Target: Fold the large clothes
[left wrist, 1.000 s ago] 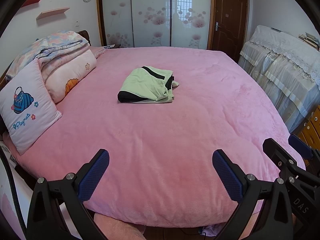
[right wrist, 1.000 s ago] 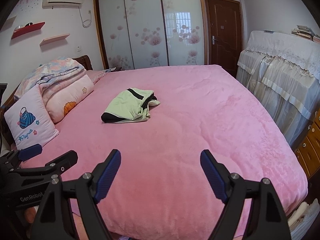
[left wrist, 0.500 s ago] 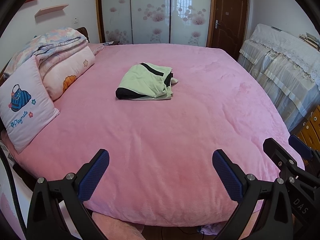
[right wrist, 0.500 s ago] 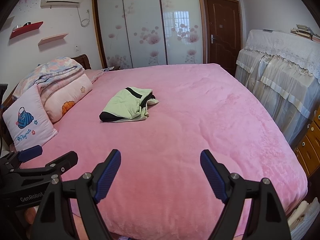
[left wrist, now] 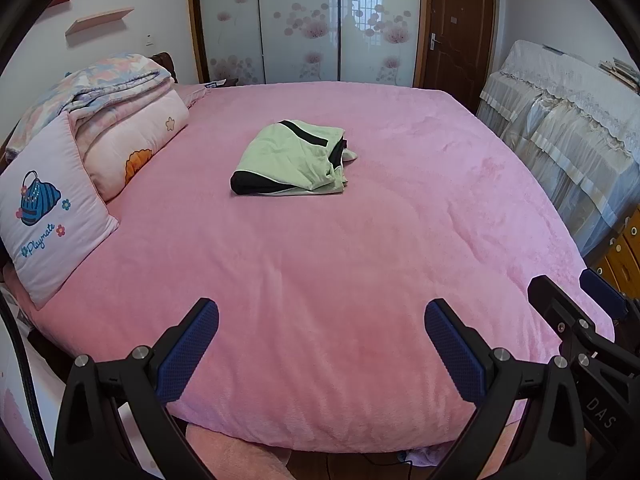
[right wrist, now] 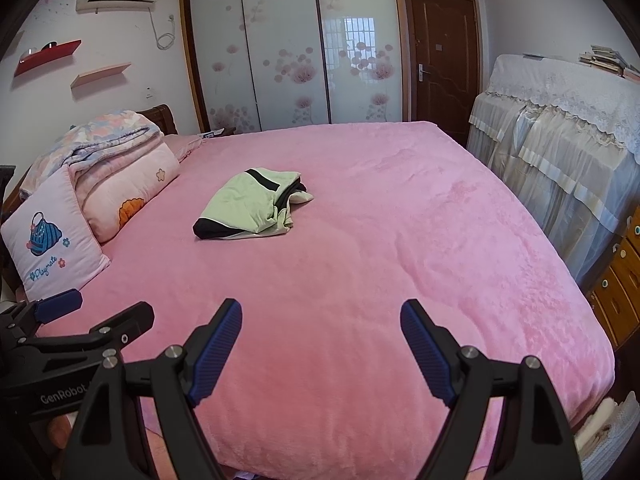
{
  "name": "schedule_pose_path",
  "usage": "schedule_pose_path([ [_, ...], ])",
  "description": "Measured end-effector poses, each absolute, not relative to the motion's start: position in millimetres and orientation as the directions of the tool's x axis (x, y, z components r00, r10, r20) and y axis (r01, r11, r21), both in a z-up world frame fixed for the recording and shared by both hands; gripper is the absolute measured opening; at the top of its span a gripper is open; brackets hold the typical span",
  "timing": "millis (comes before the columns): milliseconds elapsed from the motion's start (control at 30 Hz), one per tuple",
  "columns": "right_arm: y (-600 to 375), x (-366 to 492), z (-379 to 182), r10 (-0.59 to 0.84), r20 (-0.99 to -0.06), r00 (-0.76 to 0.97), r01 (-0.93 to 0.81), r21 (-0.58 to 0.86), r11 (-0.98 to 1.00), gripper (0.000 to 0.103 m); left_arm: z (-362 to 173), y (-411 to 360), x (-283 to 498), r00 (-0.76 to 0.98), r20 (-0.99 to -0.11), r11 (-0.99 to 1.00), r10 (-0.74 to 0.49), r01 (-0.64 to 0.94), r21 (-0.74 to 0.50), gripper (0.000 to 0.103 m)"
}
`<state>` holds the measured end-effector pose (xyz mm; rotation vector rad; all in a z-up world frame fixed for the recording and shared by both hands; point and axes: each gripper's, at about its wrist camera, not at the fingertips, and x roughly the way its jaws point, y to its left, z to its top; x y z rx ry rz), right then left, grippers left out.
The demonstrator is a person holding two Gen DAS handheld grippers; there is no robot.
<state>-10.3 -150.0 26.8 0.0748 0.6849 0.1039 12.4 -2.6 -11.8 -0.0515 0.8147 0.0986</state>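
Note:
A light green garment with black trim [left wrist: 290, 160] lies folded in a compact bundle near the middle of the pink bed [left wrist: 320, 280]; it also shows in the right wrist view [right wrist: 250, 206]. My left gripper [left wrist: 322, 316] is open and empty above the bed's near edge, far short of the garment. My right gripper [right wrist: 321, 314] is open and empty, also at the near edge. The right gripper's body shows at the right edge of the left wrist view [left wrist: 580, 320]. The left gripper's body shows at the lower left of the right wrist view [right wrist: 72, 336].
Pillows [left wrist: 48, 208] and a folded quilt [left wrist: 108, 92] are stacked at the bed's left side. Lace-covered furniture [left wrist: 568, 128] and wooden drawers [right wrist: 616, 292] stand to the right. A sliding wardrobe [right wrist: 288, 52] and a door [right wrist: 444, 60] are behind the bed.
Both views have tilted slightly, so the bed and garment sit a little lower in frame than half a second ago. The garment has not moved and both grippers stay open.

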Motion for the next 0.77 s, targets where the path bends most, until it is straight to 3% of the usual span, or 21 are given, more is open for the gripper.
schedule_pose_path([
  [767,-152.0,-9.1,20.6,0.112,-0.639,0.761,-0.06,0.102,0.993,0.082,-17.6,-1.2,16.3,0.668,-0.741,0.995,0.062,-0.101,-0.008,0.1],
])
